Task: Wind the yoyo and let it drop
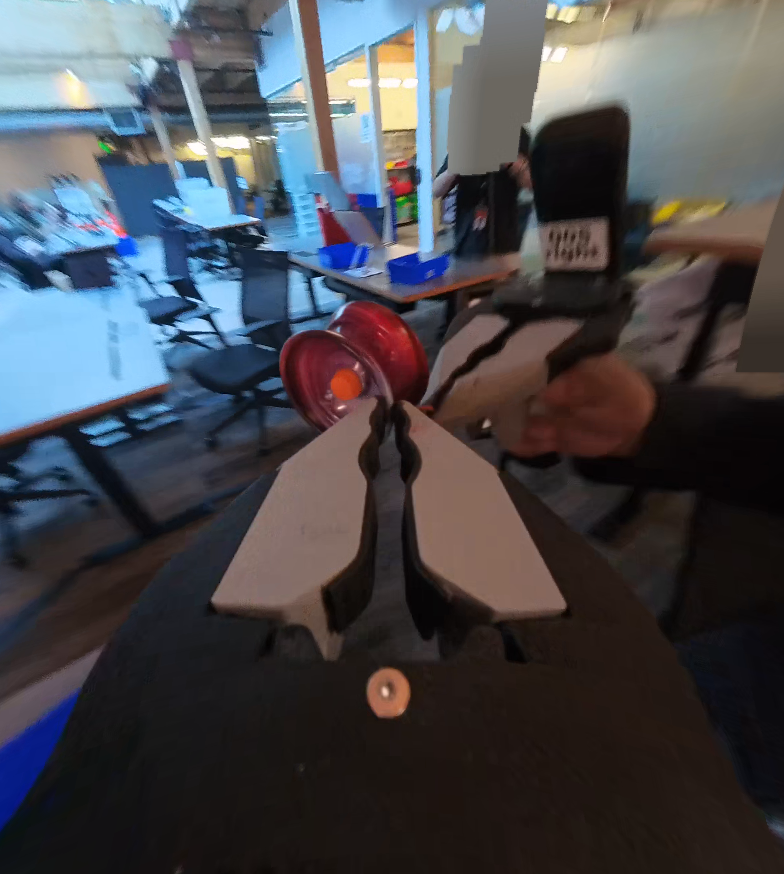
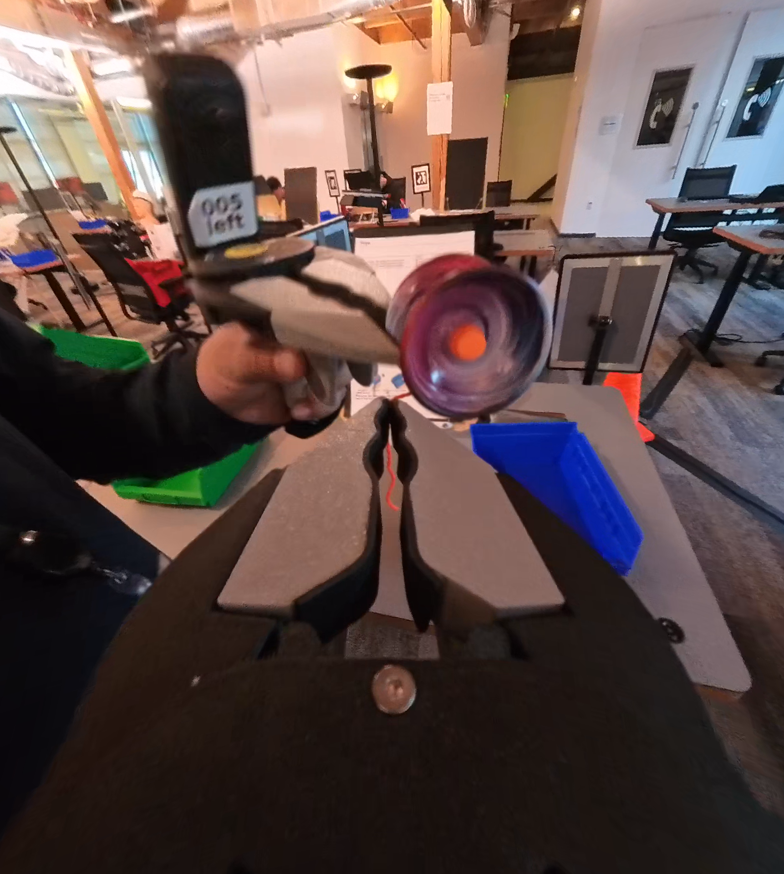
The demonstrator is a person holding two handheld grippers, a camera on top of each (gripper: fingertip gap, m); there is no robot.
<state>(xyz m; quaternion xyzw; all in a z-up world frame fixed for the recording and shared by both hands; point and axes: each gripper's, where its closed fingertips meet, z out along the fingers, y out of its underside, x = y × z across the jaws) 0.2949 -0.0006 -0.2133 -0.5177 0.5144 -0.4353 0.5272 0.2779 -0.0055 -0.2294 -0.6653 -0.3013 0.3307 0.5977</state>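
A red yoyo [image 1: 357, 364] with an orange hub hangs in the air just past my left gripper [image 1: 390, 410]. The left gripper is shut, and its pads pinch the rim of the yoyo's near disc. The right wrist view shows the same grasp, with the left gripper [image 2: 392, 331] at the yoyo's [image 2: 470, 340] left edge. My right gripper [image 2: 390, 410] is shut on the red string [image 2: 391, 473], which runs between its pads and up to the yoyo. The right gripper [image 1: 442, 397] shows close beside the yoyo's right side, held by a hand [image 1: 589, 406].
A blue bin [image 2: 560, 473] and a green bin [image 2: 182, 482] stand on the grey table [image 2: 674, 544] below. An orange cone [image 2: 626, 392] stands on the floor beyond. Office chairs [image 1: 248, 350] and tables [image 1: 49, 359] fill the room behind. The grippers are tip to tip, or close to it.
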